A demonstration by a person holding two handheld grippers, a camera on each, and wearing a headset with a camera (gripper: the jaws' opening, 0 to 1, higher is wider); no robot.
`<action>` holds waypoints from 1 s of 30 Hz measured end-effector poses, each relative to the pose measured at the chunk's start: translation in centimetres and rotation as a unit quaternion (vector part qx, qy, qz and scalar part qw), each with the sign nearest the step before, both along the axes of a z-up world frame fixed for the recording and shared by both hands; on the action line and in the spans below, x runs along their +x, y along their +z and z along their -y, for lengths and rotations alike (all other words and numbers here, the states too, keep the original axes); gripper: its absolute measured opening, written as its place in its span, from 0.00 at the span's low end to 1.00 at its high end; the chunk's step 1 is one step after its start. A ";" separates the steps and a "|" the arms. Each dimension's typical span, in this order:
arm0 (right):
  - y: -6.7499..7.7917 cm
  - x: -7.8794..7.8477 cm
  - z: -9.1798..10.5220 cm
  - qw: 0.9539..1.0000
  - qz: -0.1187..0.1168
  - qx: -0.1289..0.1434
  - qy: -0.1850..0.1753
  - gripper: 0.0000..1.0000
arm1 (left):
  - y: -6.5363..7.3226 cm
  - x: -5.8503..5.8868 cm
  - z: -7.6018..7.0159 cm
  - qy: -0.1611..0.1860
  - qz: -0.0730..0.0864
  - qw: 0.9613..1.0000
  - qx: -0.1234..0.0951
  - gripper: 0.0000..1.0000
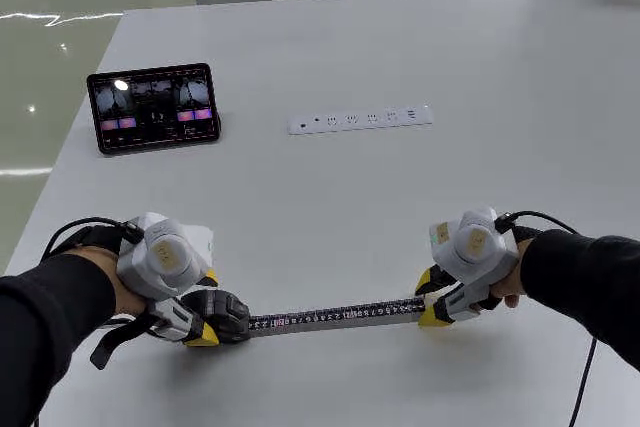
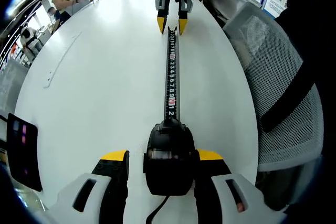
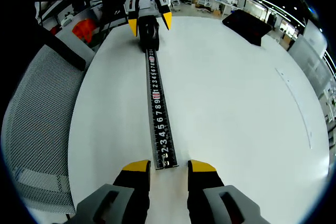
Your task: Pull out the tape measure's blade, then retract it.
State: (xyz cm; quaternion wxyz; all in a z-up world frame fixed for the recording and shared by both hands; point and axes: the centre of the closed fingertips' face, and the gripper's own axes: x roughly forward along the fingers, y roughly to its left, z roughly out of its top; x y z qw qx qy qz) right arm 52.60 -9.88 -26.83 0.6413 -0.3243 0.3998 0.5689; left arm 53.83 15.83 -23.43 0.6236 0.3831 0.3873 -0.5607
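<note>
Left tongs (image 1: 210,307) (image 2: 163,156) are seen clamped on the black tape measure case (image 1: 228,315) (image 2: 168,156) at the lower left of the head view. From the case the blade (image 1: 335,317) (image 3: 157,108) is drawn out flat along the white table (image 1: 400,197) to the right tongs (image 1: 430,299) (image 3: 164,166) at the lower right. Their jaws stand either side of the blade's end; whether it is pinched cannot be told. A tablet (image 1: 153,107) and a power strip (image 1: 360,119) lie farther up the frame.
</note>
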 end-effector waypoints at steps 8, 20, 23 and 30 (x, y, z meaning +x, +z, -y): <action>0.7 -0.2 -0.3 1.000 0.000 0.009 -0.008 0.29 | 0.9 0.5 0.3 0.027 0.005 0.999 -0.018 0.59; 1.5 -0.1 -0.7 0.998 0.008 0.041 -0.048 0.40 | 1.3 0.9 0.4 0.094 -0.002 0.995 -0.042 0.85; 1.5 -0.2 -0.7 0.997 0.004 0.052 -0.063 0.50 | 1.4 1.1 0.4 0.119 -0.008 0.991 -0.053 0.90; 1.9 0.4 -0.6 0.991 0.012 0.073 -0.115 0.66 | 1.7 1.3 0.0 0.162 -0.011 0.985 -0.061 0.99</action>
